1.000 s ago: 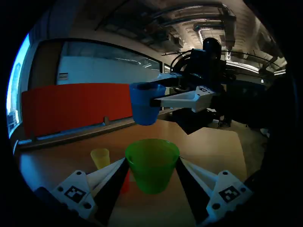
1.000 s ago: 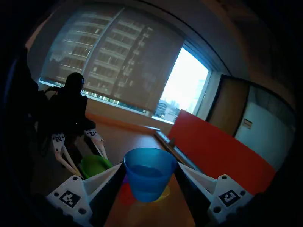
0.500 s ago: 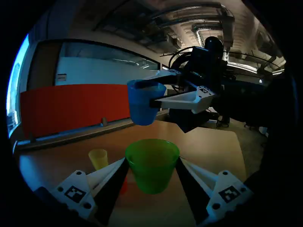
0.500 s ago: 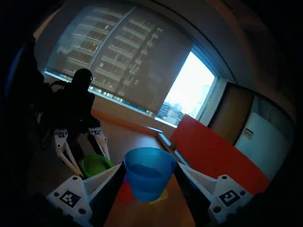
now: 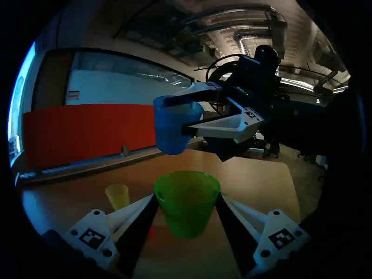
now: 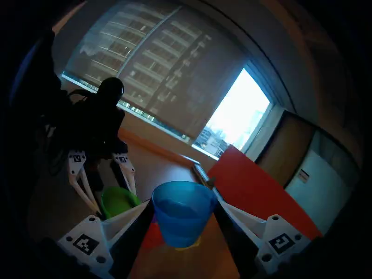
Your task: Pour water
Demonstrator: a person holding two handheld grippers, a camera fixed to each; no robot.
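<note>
While the left gripper point(image 5: 186, 201) pinches the green cup point(image 5: 187, 215) between both fingers, mouth up and low over the desk point(image 5: 260, 186), the relation that matters runs straight up from it. In the left gripper view the blue cup point(image 5: 172, 125) hangs at twelve o'clock, a shade toward eleven and well above the green rim. It is clamped in the right gripper point(image 5: 179, 116), whose fingers reach in from three o'clock.

In the right gripper view the right gripper point(image 6: 183, 209) squeezes the blue cup point(image 6: 182, 222), which has water in it and stands close to upright. From there the green cup point(image 6: 117, 201) lies at nine o'clock and lower, held in the left gripper point(image 6: 116, 203).

The pour probably needs the blue rim tipped toward that nine o'clock side. How squarely the blue cup sits over the green mouth in depth I cannot tell. A small yellow cup point(image 5: 117, 196) stands on the desk at nine o'clock of the green one, clear of both.
</note>
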